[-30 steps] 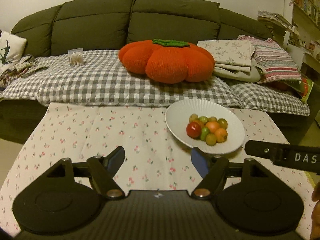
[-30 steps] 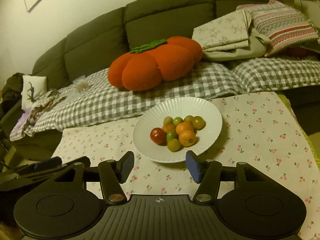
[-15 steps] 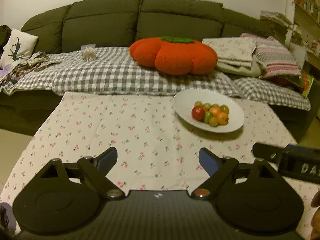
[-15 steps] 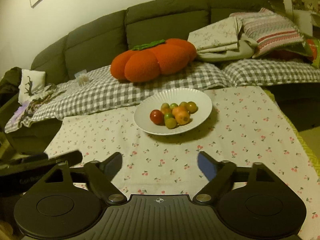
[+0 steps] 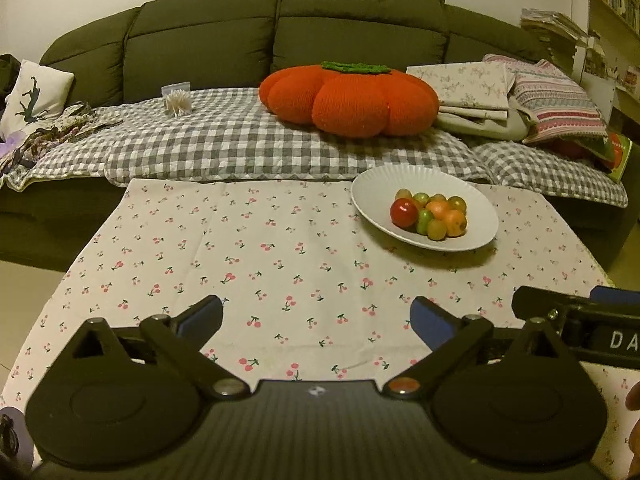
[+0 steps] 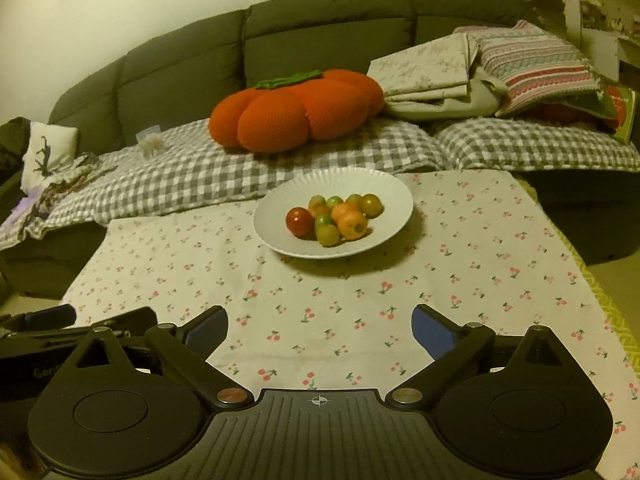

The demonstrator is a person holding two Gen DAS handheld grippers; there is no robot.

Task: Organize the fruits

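In the left wrist view, the left tool (image 5: 316, 316) stood spread and empty, its jaws having just been opening. The white plate (image 5: 372, 196) of fruits (image 5: 430, 216) lay ahead and to its right on the worktop (image 5: 240, 248).

In the right wrist view, the right tool (image 6: 320, 326), likewise just opened and empty, faced the plate almost straight ahead, so it seemed better placed.
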